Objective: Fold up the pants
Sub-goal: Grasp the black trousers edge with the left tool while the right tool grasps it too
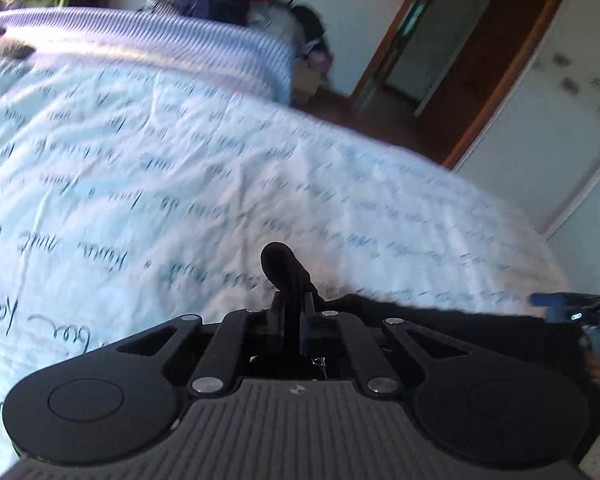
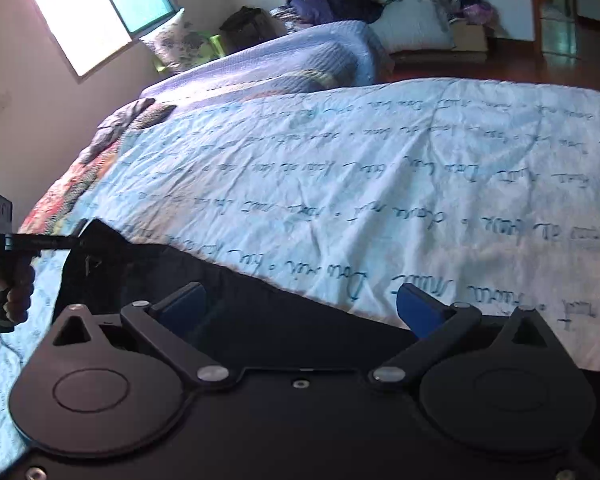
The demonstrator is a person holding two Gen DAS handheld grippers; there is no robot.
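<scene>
Left gripper [image 1: 292, 312]: jaws pressed together on a bunched corner of the black pants [image 1: 440, 332], a tuft of cloth poking up past the tips. In the right wrist view this same gripper enters from the left edge, pinching a raised peak of the pants [image 2: 112, 244] above the quilt [image 2: 340, 168]; judged, the lift keeps that corner free to be carried over for a fold. The pants lie across the near edge of the bed, dark against the pale quilt with printed script, stretching from the held corner rightward under the right gripper [image 2: 300, 308]. Right gripper: blue fingers [image 2: 418, 312] spread wide, nothing between them, hovering over the cloth just short of its far edge. Judged: it is lined up to take a second hold so both corners move together. Left view is blurred. Fold not yet made.
</scene>
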